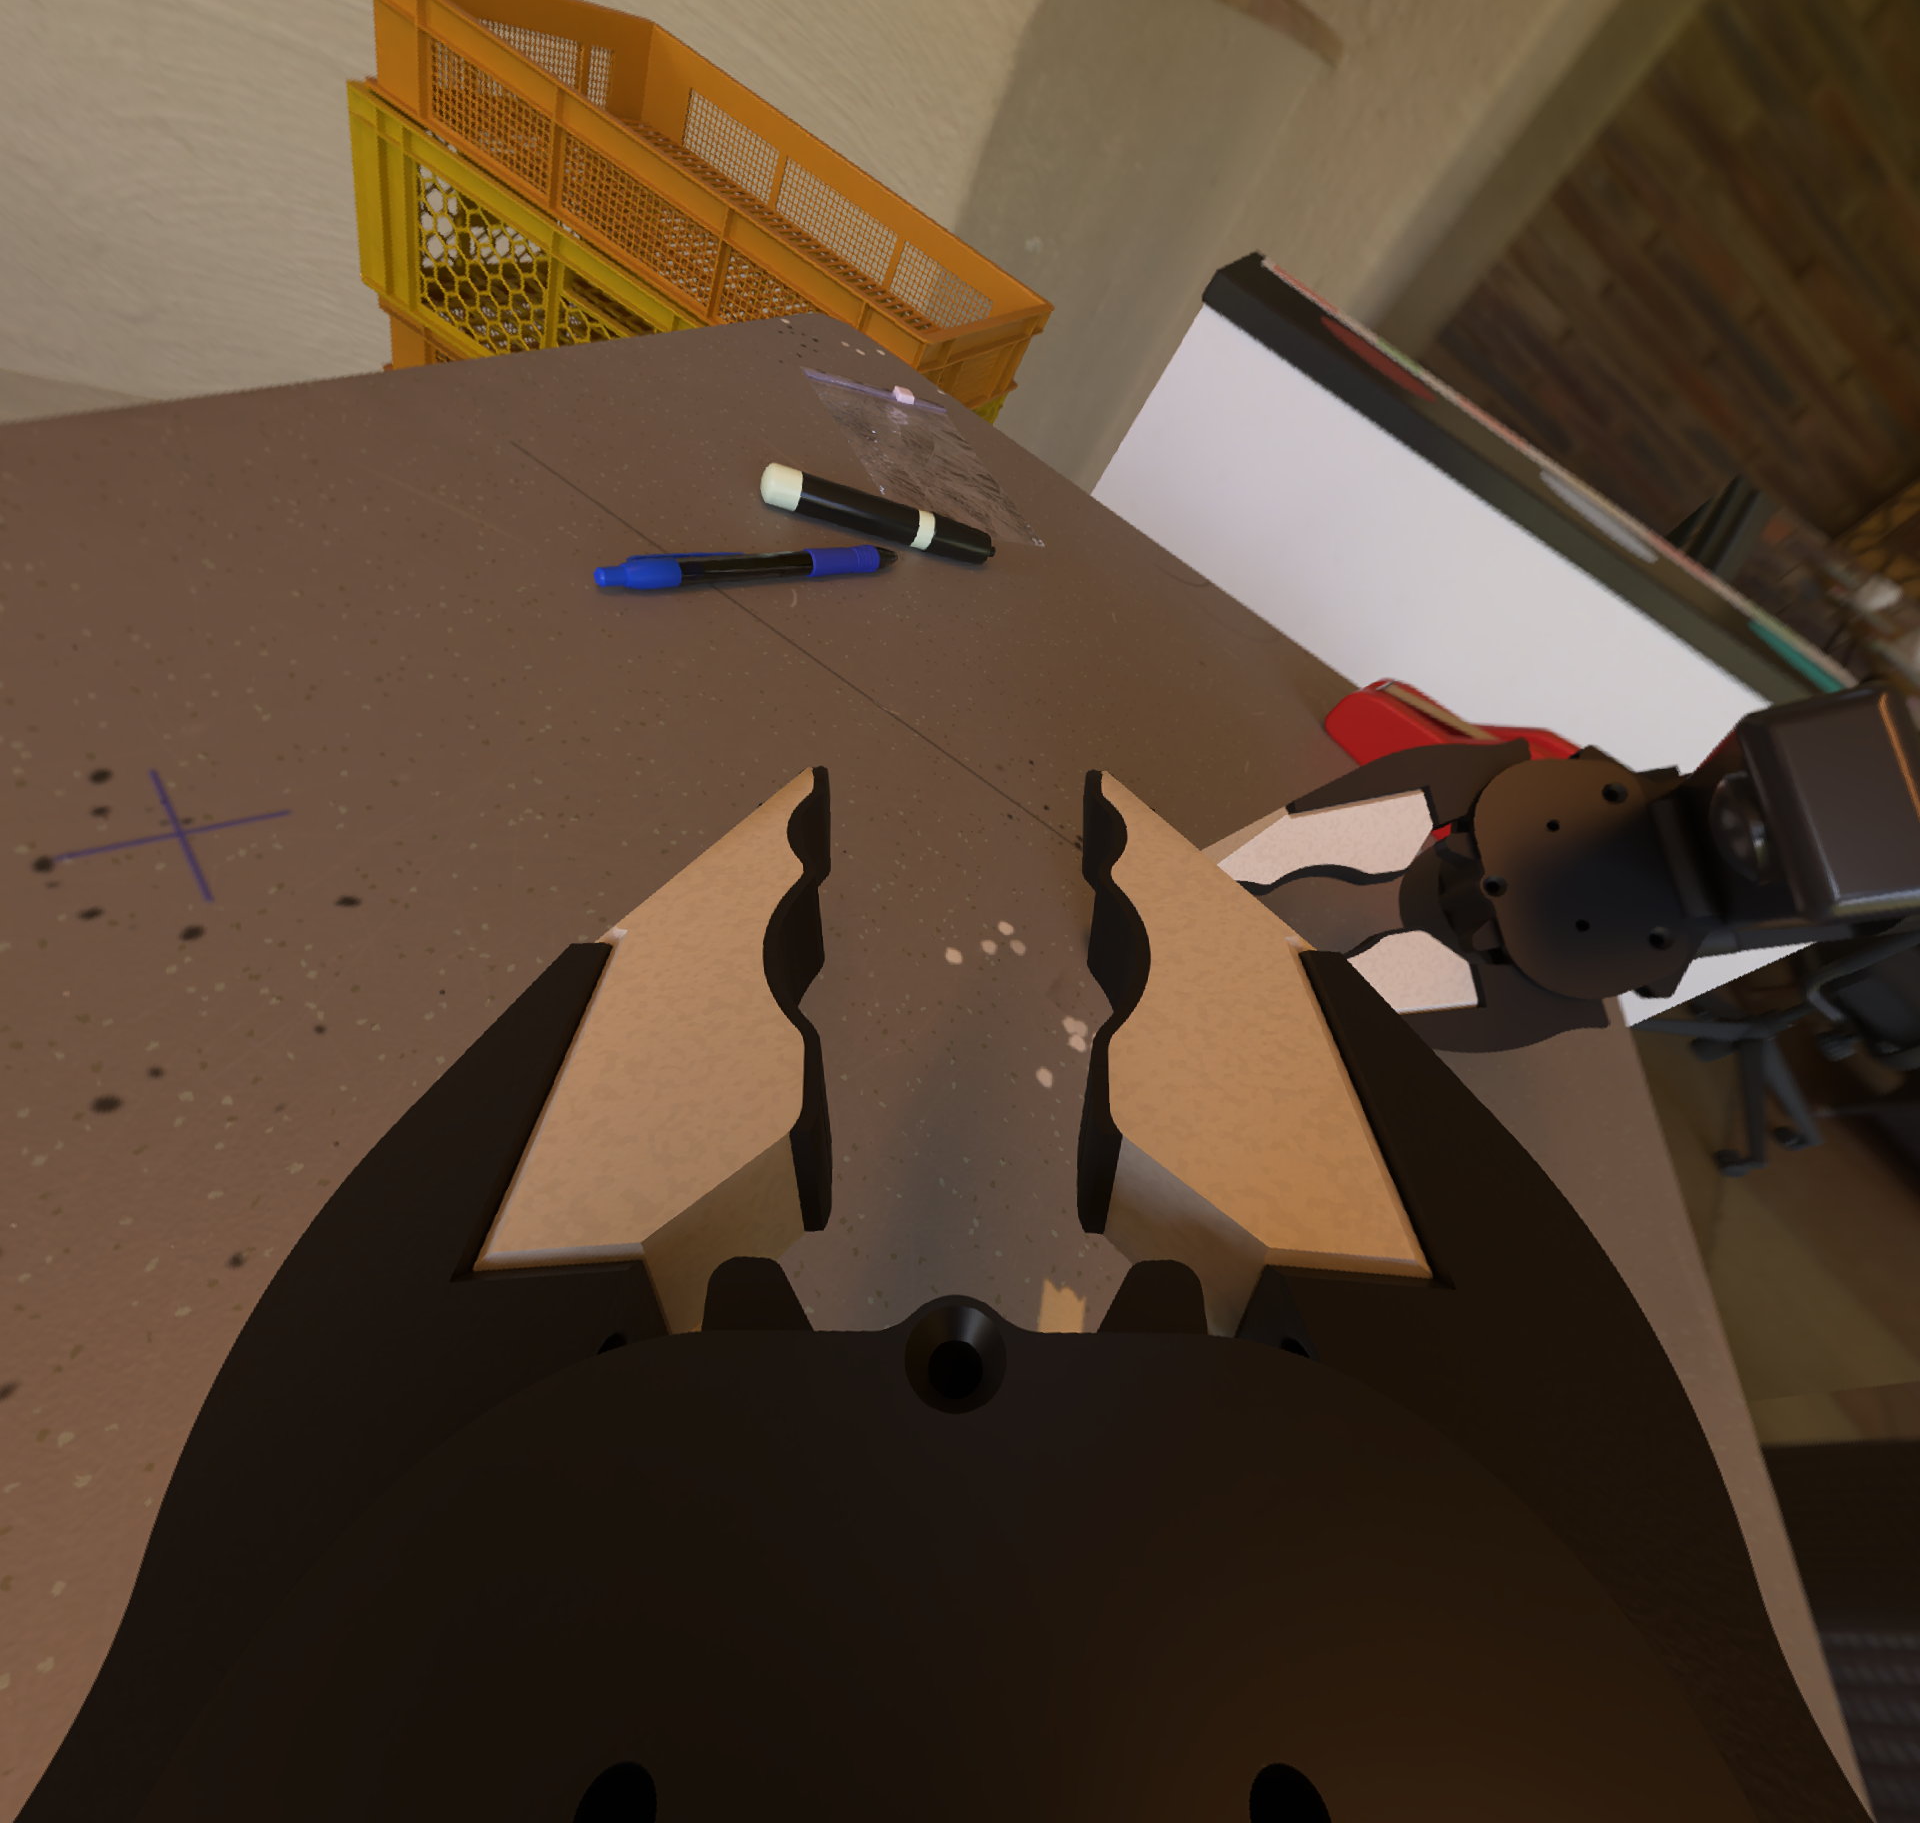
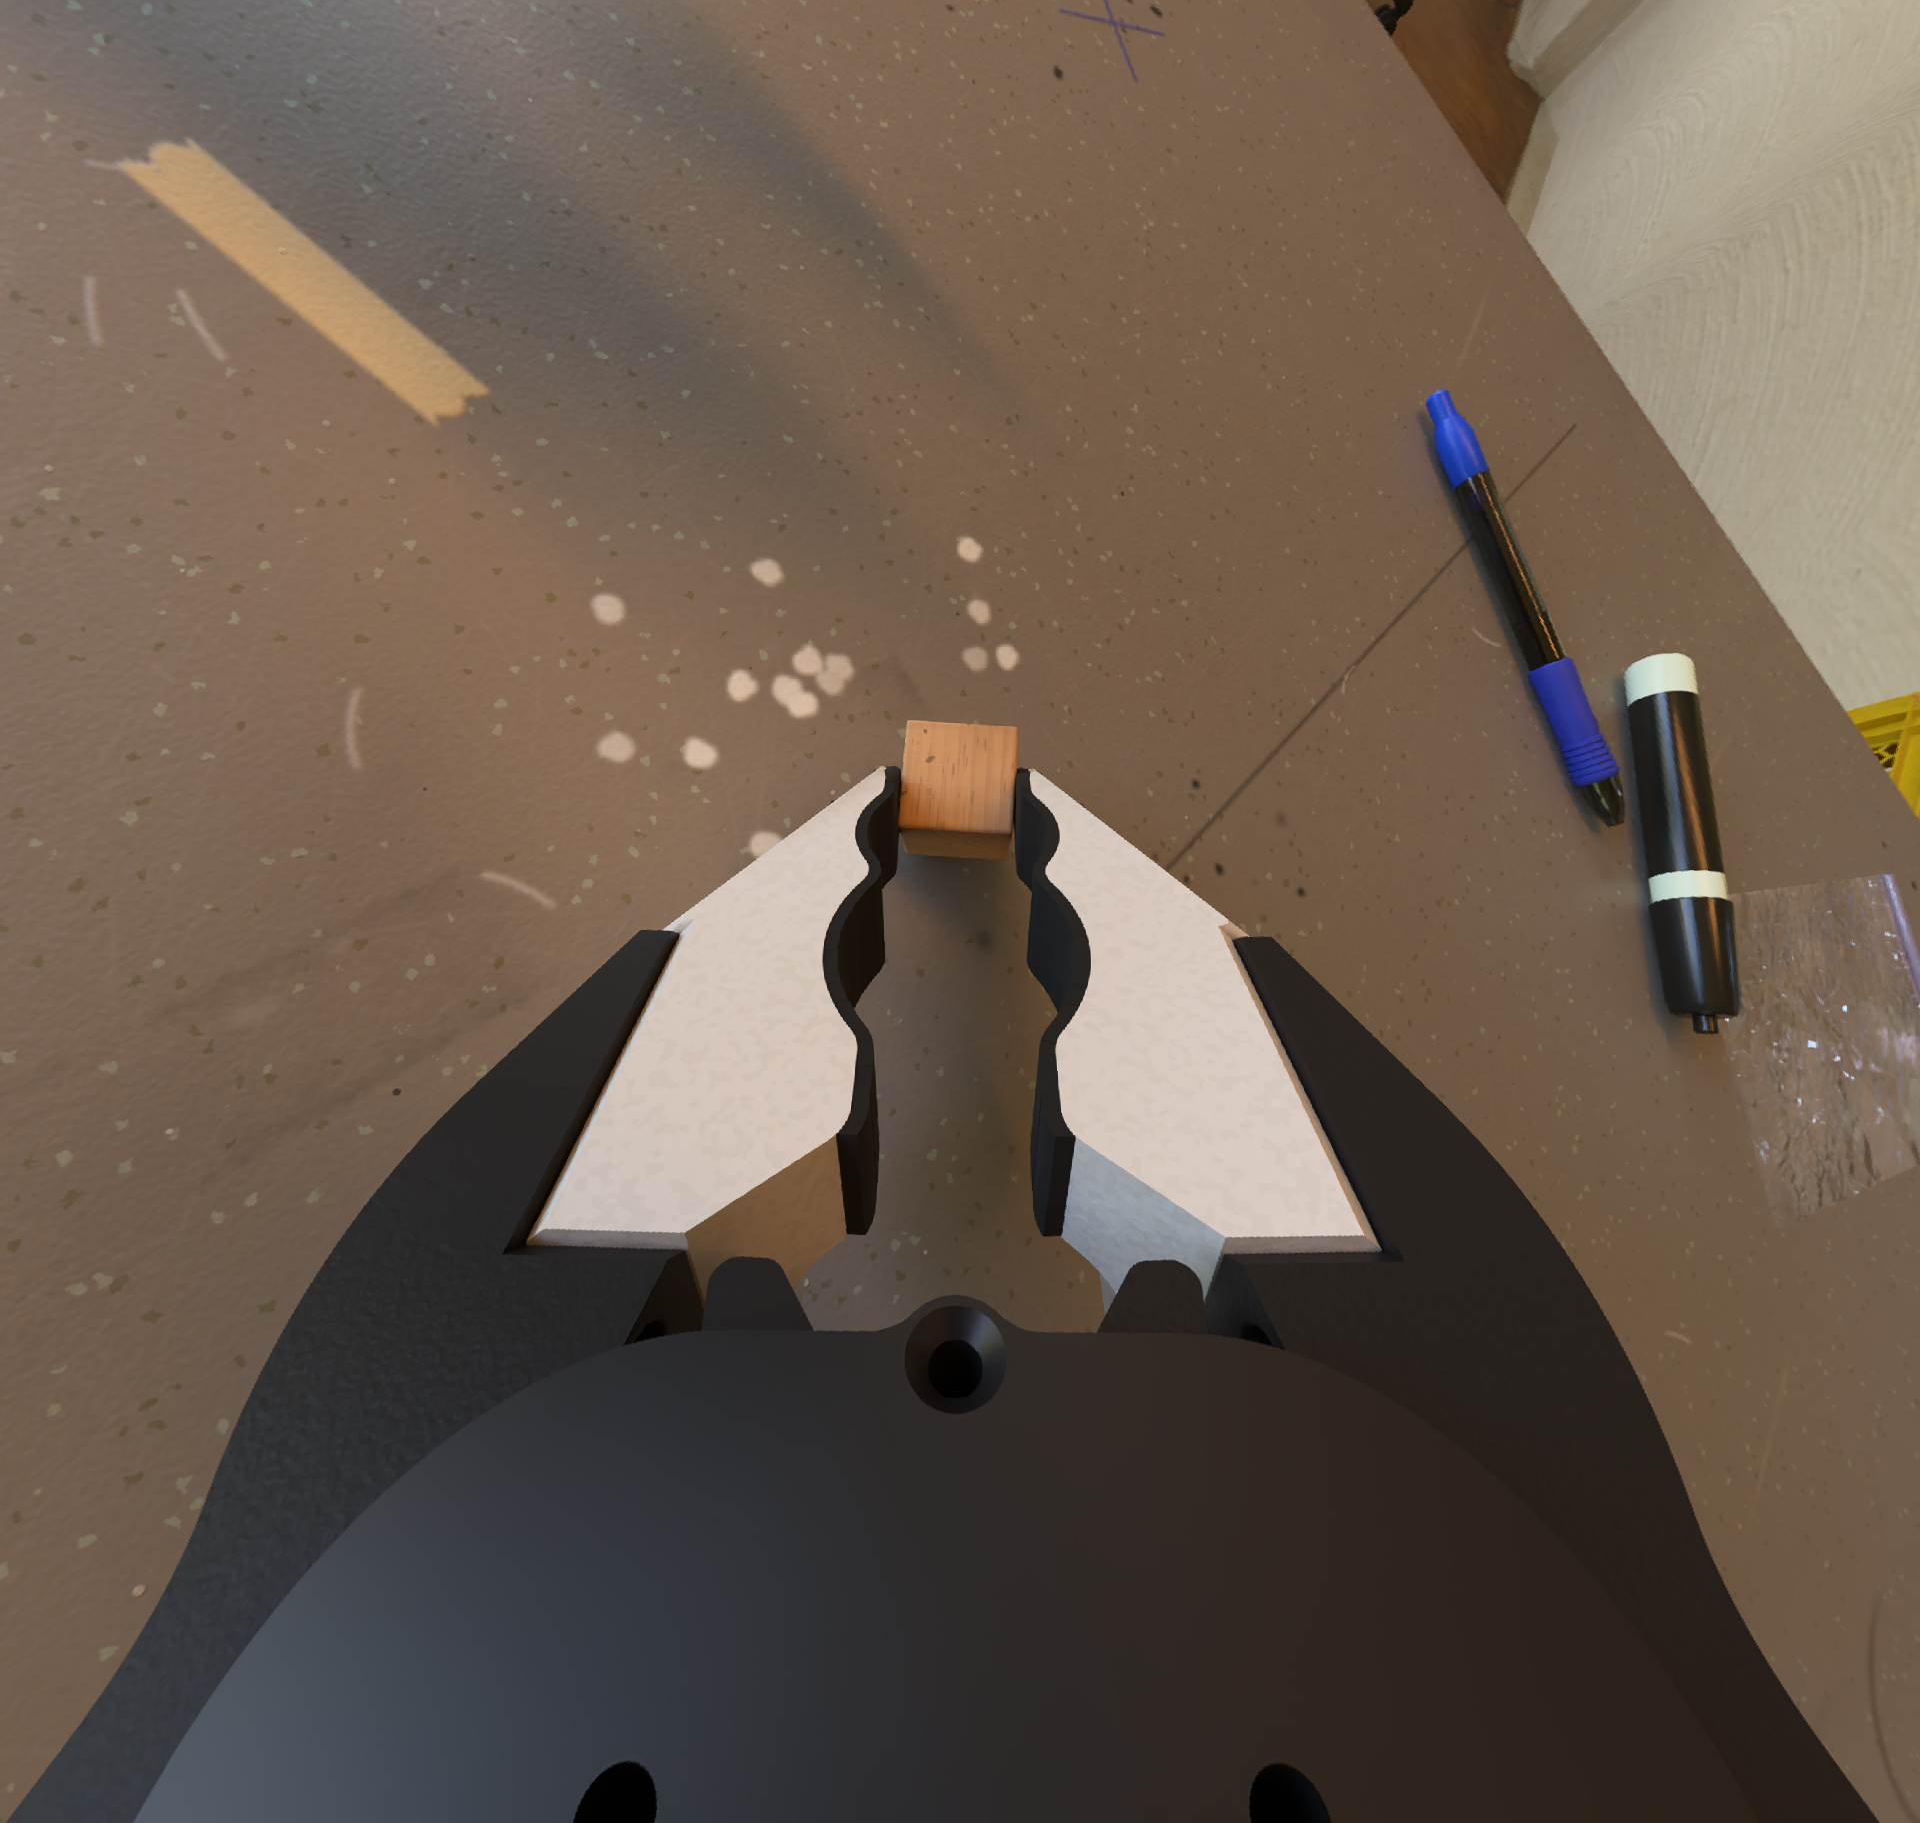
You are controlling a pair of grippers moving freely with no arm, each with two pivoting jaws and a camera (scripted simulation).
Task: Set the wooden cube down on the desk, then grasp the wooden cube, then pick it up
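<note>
A small wooden cube (image 2: 956, 778) sits pinched between the fingertips of my right gripper (image 2: 956, 788), over the speckled brown desk (image 2: 623, 485). I cannot tell whether the cube touches the desk. My left gripper (image 1: 956, 786) is open and empty, its jaws wide apart and angled down over the desk (image 1: 416, 630). In the left wrist view the right gripper (image 1: 1262, 864) shows at the right edge. Its fingertips and the cube are hidden there behind my left gripper's right finger.
A blue pen (image 1: 743, 566) (image 2: 1517, 599), a black marker (image 1: 878, 514) (image 2: 1678, 838) and a clear plastic bag (image 1: 925, 443) (image 2: 1829, 1035) lie near the desk's edge. Orange (image 1: 665, 152) and yellow (image 1: 468, 256) crates stand beyond it. A tape strip (image 2: 301, 277) and a blue cross (image 1: 177, 833) mark the desk.
</note>
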